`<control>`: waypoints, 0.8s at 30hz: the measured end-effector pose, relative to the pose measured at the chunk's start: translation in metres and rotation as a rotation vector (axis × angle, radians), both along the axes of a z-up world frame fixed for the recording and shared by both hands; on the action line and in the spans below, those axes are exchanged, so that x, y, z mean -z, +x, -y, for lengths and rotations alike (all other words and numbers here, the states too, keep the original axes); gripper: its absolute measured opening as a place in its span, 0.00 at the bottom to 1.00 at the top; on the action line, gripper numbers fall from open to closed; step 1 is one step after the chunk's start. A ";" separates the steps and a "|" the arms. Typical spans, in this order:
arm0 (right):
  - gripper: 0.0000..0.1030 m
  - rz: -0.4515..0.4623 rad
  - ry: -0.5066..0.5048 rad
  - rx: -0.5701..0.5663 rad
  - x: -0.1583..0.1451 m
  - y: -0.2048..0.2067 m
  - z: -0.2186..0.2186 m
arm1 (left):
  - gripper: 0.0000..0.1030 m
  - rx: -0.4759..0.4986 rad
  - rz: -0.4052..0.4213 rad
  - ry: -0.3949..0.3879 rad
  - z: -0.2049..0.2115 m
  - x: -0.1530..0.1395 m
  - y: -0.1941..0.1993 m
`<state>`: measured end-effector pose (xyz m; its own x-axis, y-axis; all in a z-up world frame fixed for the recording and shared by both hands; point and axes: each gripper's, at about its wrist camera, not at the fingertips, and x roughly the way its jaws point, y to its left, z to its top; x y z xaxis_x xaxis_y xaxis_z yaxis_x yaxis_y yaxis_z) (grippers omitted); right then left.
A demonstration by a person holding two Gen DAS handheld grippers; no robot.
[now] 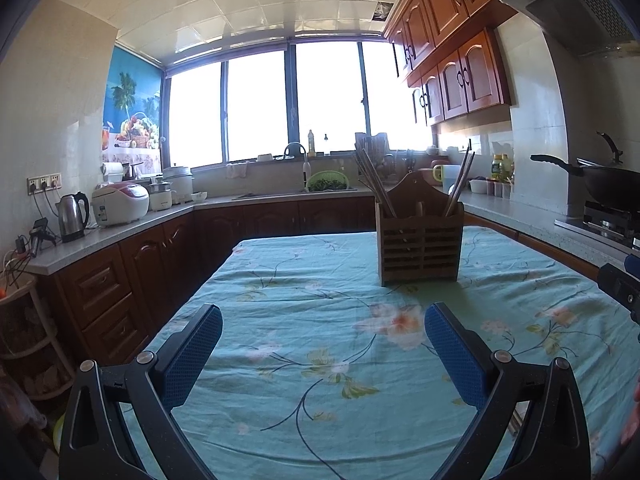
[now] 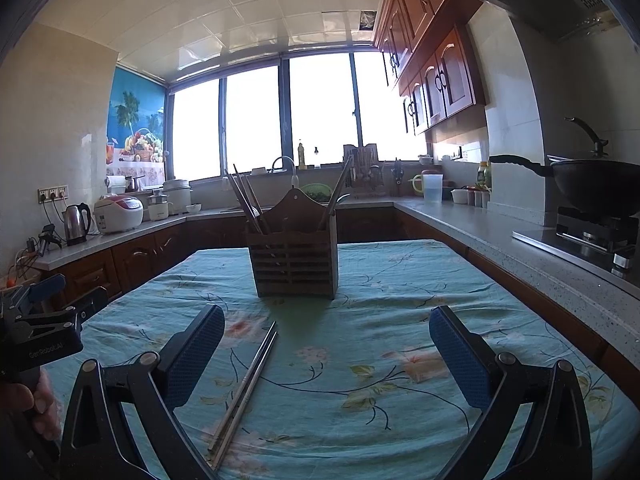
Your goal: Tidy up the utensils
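While both grippers hover with jaws spread wide and empty, one pair of metal chopsticks (image 2: 244,388) lies flat on the cloth-covered worktop (image 2: 400,280), just inside the right gripper (image 2: 326,360), presumably awaiting pickup. Wooden utensil holder (image 2: 294,258) stands upright beyond, already holding chopsticks in both compartments; left gripper (image 1: 322,354) faces bare cloth.

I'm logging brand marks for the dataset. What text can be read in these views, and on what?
"GenRobot.AI": on the black body of the left tool, seen from the right wrist view.
White rice cooker label: too small to read.
Nothing else legible.
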<state>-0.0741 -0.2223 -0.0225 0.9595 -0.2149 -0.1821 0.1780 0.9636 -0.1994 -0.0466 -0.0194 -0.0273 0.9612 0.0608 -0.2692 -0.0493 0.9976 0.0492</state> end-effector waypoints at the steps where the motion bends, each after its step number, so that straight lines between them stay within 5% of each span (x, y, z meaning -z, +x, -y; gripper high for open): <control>1: 1.00 0.000 -0.001 -0.001 0.000 0.000 0.000 | 0.99 0.000 0.000 0.001 0.000 0.000 0.000; 24: 1.00 0.006 -0.006 -0.019 -0.005 -0.001 -0.008 | 0.99 -0.001 -0.025 -0.020 0.004 -0.003 0.004</control>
